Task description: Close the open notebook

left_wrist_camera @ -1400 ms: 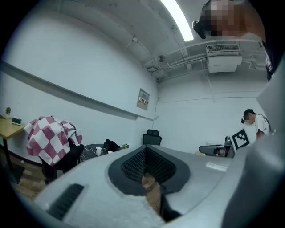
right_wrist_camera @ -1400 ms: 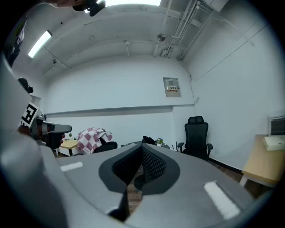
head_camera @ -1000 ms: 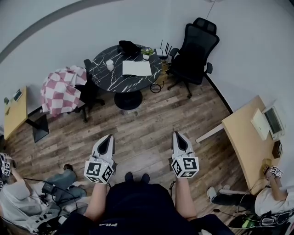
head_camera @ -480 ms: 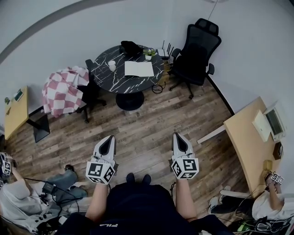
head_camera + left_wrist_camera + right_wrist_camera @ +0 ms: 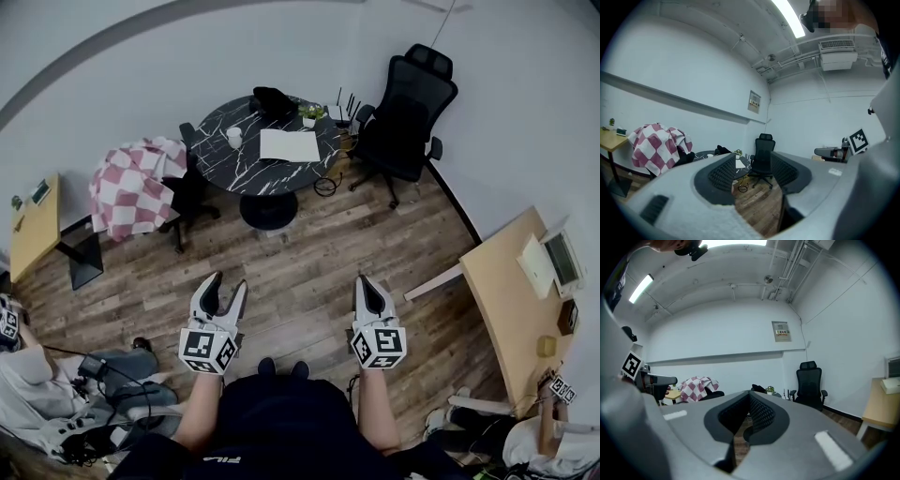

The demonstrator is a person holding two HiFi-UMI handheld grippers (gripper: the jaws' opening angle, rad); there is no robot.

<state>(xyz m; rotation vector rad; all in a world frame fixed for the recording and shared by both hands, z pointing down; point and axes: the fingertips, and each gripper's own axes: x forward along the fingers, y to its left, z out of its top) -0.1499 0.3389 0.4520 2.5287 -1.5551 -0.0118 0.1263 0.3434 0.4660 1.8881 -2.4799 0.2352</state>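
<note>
Head view, left claw (image 5: 229,280) opening, shut earlier

The room had a round black marble table (image 5: 222,161) near the far wall, with a white cup (image 5: 234,137), a little potted plant (image 5: 308,113) and some black bundle (image 5: 273,98) sitting on it. A black office chair (image 5: 409,111) stood just right of it. A red-and-white checked blanket (image 5: 129,186) was draped over a dark chair (image 5: 185,194) on the left. A loop of cable (image 5: 326,186) lay on the wood floor (image 5: 300,267) by the table's base. A light wooden desk (image 5: 506,305) was off to the right, and a person (image 5: 52,398) was partly in view at lower left.
</note>
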